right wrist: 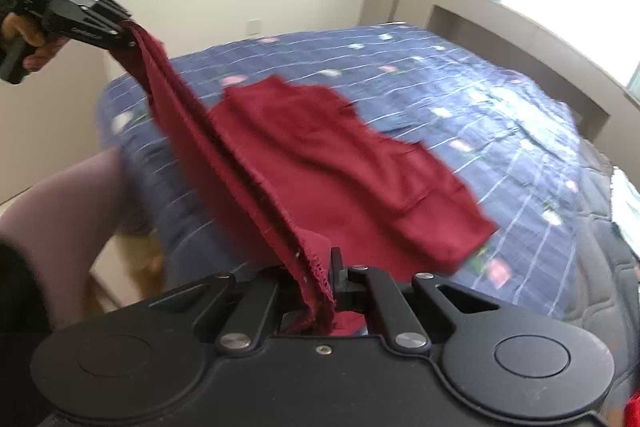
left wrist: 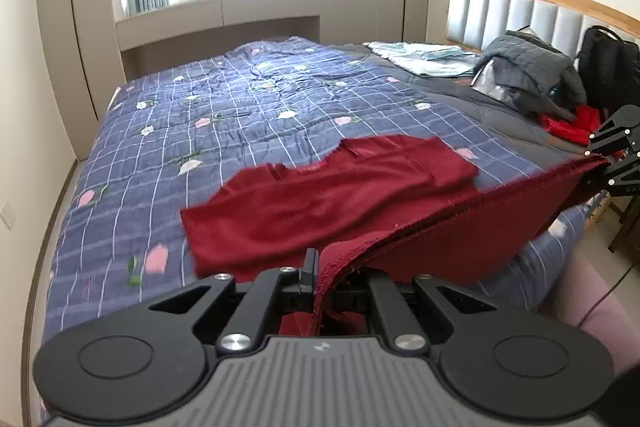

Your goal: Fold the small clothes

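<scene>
Fold in hand, not completed: dark red garment (left wrist: 320, 195) lifted by one edge, remainder lying on the bed (left wrist: 200, 99).

The left hand-held gripper (left wrist: 314, 267) is seen clamped together on one end of the hemmed edge; the right hand-held gripper (right wrist: 334, 267) is clamped on the other end, the edge stretched taut between them. The far part of the garment is still spread on the checked quilt, so no fold is judged laid yet; laying over and flattening remain. Open quilt is noted left of and beyond the garment. At right, a pile of grey clothes (left wrist: 528, 75), a red item (left wrist: 568, 125) and a black bag (left wrist: 608, 63) sit well apart from it. The near bed edge lies just below the grippers.
</scene>
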Available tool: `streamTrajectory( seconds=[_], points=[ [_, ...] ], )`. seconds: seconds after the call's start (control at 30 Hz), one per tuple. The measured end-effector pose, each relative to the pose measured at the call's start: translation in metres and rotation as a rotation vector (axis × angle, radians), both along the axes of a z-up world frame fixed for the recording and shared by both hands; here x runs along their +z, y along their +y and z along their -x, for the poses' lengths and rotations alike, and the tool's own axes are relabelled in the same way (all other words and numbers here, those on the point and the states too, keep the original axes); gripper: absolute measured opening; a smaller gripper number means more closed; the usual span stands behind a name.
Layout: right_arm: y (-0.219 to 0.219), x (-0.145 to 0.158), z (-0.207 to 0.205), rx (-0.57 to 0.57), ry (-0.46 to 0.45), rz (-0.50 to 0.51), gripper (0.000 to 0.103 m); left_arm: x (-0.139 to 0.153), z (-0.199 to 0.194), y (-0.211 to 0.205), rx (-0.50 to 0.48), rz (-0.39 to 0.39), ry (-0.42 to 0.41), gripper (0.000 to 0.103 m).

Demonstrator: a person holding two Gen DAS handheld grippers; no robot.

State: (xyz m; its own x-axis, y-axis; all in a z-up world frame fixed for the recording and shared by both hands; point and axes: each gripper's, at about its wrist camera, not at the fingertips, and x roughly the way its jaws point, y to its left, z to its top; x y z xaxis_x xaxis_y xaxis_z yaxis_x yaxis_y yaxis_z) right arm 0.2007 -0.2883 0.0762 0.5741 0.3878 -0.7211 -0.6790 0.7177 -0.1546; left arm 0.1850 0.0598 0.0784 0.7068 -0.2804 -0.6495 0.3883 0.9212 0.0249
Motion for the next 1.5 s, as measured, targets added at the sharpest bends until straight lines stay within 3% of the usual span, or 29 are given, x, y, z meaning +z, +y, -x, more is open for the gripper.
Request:
streamTrajectory(
  seconds=[0.13,0.27,0.57,0.67,0.8,0.9,0.97,1.03,1.07,1.1,1.13,1.23,1.33,1.43,1.5],
  points=[
    [0.002,-0.002,-0.068,-0.050,-0.013,0.027,0.005,0.006,-0.070,-0.011,0.040,-0.085,0.034,0.004],
    [0.006,-0.013,-0.133,-0.082,-0.001,0.037,0.005,-0.007,-0.134,-0.015,0.060,-0.145,0.080,0.004],
    [0.020,-0.080,-0.252,-0.107,0.145,0.046,0.006,-0.081,-0.258,0.017,0.177,-0.032,0.338,0.005],
    [0.024,-0.100,-0.275,-0.106,0.174,0.063,0.007,-0.102,-0.281,0.027,0.196,0.000,0.372,0.005],
    [0.021,-0.114,-0.295,-0.109,0.191,0.060,0.007,-0.113,-0.302,0.026,0.155,-0.018,0.366,0.006],
    [0.017,-0.118,-0.303,-0.130,0.208,0.036,0.008,-0.116,-0.316,0.028,0.141,-0.011,0.378,0.013],
    [0.013,-0.121,-0.307,-0.160,0.211,0.019,0.028,-0.120,-0.323,0.031,0.155,-0.002,0.384,0.022],
    [0.008,-0.123,-0.308,-0.194,0.198,0.001,0.045,-0.123,-0.326,0.036,0.179,-0.001,0.388,0.049],
    [0.006,-0.124,-0.308,-0.205,0.199,-0.009,0.054,-0.124,-0.326,0.040,0.197,0.002,0.384,0.057],
    [0.003,-0.125,-0.309,-0.219,0.197,-0.020,0.057,-0.124,-0.327,0.044,0.209,0.011,0.384,0.071],
    [0.000,-0.125,-0.309,-0.241,0.190,-0.034,0.062,-0.124,-0.326,0.050,0.219,0.026,0.385,0.077],
    [-0.006,-0.124,-0.308,-0.307,0.156,-0.057,0.076,-0.122,-0.320,0.064,0.276,0.069,0.371,0.089],
    [-0.002,-0.121,-0.301,-0.356,0.062,-0.057,0.093,-0.118,-0.307,0.070,0.346,0.081,0.299,0.093],
    [0.004,-0.118,-0.293,-0.421,-0.034,-0.075,0.102,-0.119,-0.291,0.064,0.407,0.097,0.176,0.102],
    [0.010,-0.121,-0.291,-0.480,-0.071,-0.078,0.102,-0.124,-0.285,0.057,0.434,0.100,0.106,0.102]
  ],
)
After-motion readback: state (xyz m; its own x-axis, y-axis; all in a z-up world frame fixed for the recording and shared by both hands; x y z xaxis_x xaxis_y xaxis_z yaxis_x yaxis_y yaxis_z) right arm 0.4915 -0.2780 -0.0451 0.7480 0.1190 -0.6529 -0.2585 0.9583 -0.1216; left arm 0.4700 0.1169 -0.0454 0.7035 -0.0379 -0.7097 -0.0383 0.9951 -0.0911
